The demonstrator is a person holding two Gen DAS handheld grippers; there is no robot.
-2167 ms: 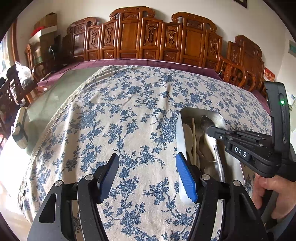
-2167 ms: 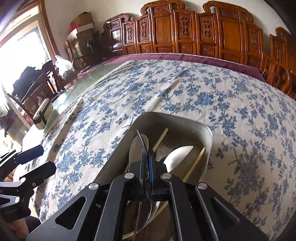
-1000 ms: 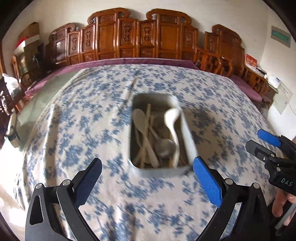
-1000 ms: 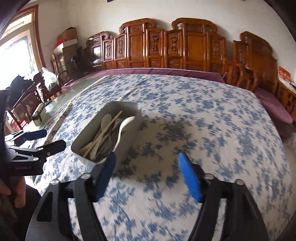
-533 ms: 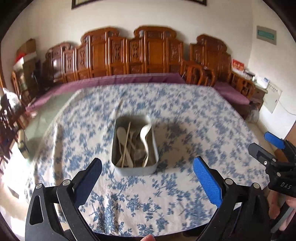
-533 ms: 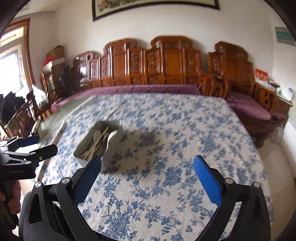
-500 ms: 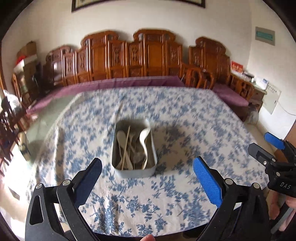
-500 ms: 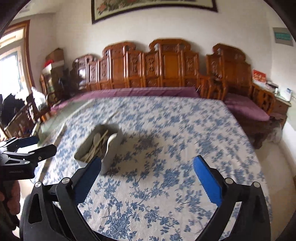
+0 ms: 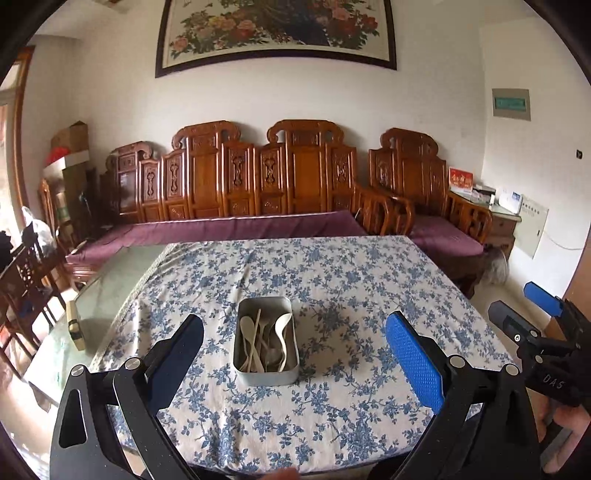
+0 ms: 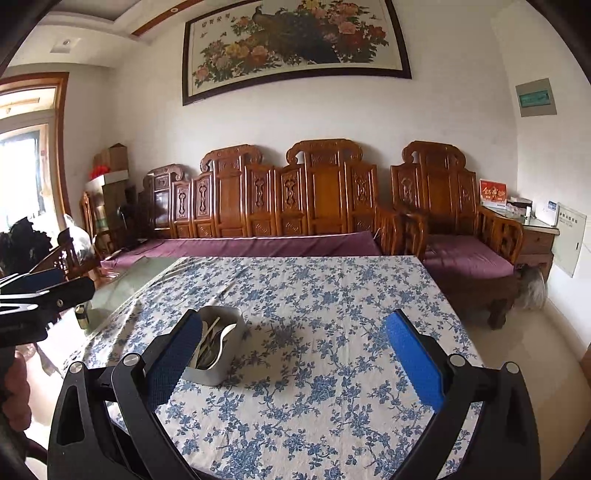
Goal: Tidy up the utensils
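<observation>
Metal tin (image 9: 266,373) of pale spoons and chopsticks (image 9: 264,341) sitting on the floral tablecloth (image 9: 332,280), near its front edge. Left gripper (image 9: 293,354) and right gripper (image 10: 291,354) both spread wide, empty, raised well short of the tin.

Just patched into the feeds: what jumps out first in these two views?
A metal tin full of pale spoons and chopsticks sits alone mid-table on the blue floral tablecloth. Behind it, a carved wooden bench lines the wall under a big peony painting. The left gripper and right gripper hover open, empty.
</observation>
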